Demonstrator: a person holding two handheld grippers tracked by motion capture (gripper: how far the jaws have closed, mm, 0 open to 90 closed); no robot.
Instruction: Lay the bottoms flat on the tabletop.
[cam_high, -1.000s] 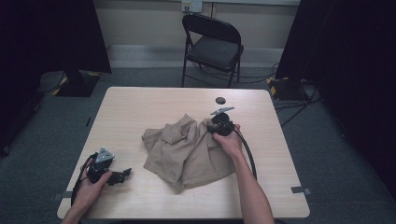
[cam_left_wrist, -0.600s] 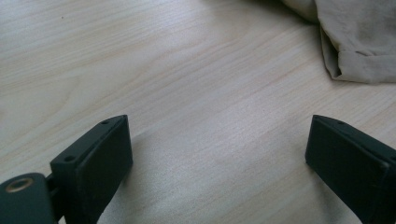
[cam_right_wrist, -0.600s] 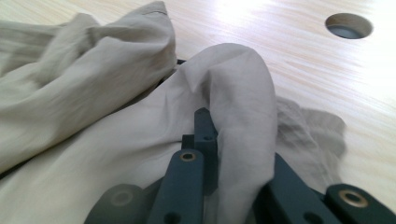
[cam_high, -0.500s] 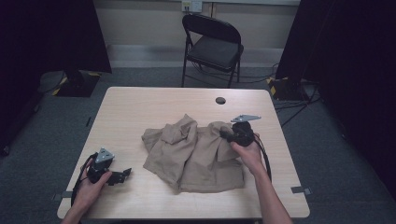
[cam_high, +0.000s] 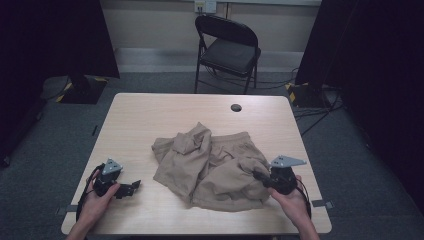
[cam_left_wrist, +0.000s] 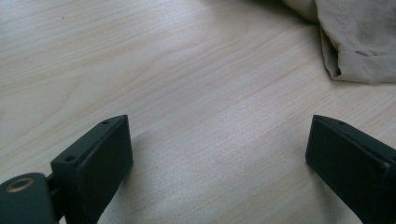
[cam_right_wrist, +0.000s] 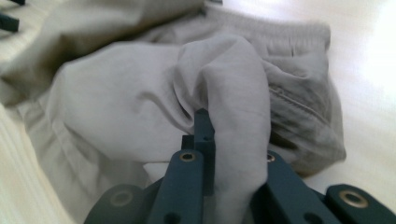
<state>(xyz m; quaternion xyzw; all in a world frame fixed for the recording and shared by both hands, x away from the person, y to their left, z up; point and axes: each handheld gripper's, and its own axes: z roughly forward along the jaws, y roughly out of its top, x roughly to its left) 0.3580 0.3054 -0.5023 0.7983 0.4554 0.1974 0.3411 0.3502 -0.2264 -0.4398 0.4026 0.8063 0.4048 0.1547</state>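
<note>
Looking along the right gripper (cam_right_wrist: 219, 154) in its own view, we see a thick fold of the tan shorts (cam_right_wrist: 140, 93) draped over one jaw, so that jaw's tip is hidden under cloth; the other black jaw stands pressed against the fold. The jaws are clamped tight on that fold. From the high view the same gripper (cam_high: 261, 176) sits at the right edge of the shorts (cam_high: 210, 165), its fingertips buried in the fabric and hard to separate from it, with the grey three-cornered plate on top. Our right hand (cam_high: 289, 197) comes in from the bottom edge, the forearm cut off there, the gripper pointing leftward into the cloth.

The shorts lie crumpled on the middle of the wooden table (cam_high: 150, 115), waistband toward the far side; the folds hide how the legs lie.

Our left hand (cam_high: 97, 197) rests near the table's near left corner, forearm cut off at the bottom edge, holding the left gripper (cam_high: 131, 187) level and pointing toward the shorts, well apart from them. In the left gripper view its jaws stand wide apart with nothing between them but bare tabletop (cam_left_wrist: 187, 93); a corner of the shorts (cam_left_wrist: 355, 42) lies at the upper right, cut off by the edge.
</note>
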